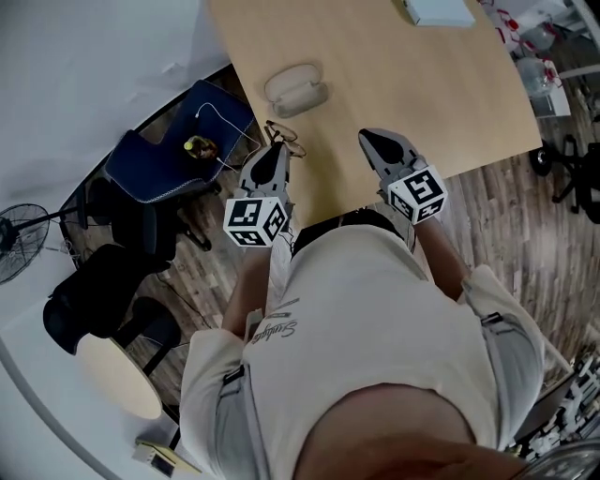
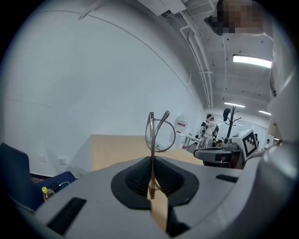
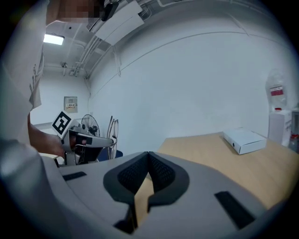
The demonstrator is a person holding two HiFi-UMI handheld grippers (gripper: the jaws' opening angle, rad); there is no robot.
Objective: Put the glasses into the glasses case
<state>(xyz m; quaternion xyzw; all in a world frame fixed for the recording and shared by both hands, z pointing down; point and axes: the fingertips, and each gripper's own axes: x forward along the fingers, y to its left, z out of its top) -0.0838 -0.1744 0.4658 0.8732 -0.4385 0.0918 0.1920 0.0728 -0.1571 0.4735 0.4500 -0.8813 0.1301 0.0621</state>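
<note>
Thin metal-framed glasses (image 2: pixel 159 133) stand upright, pinched by one temple in my left gripper (image 2: pixel 152 159), which is shut on them. In the head view the glasses (image 1: pixel 282 137) stick out past the left gripper (image 1: pixel 277 150) at the near left edge of the wooden table (image 1: pixel 412 84). The beige glasses case (image 1: pixel 295 86) lies on the table just beyond them, apart from both grippers. My right gripper (image 1: pixel 372 139) hovers over the table's near edge to the right, shut with nothing in it (image 3: pixel 148 155). From the right gripper view, the left gripper (image 3: pixel 91 140) holds the glasses (image 3: pixel 112 133).
A white box (image 1: pixel 439 10) lies at the table's far edge, also seen as a white box (image 3: pixel 244 140). Left of the table stands a blue chair (image 1: pixel 169 159) carrying a small bottle and a cable, with a fan (image 1: pixel 19 240) and black chairs nearby.
</note>
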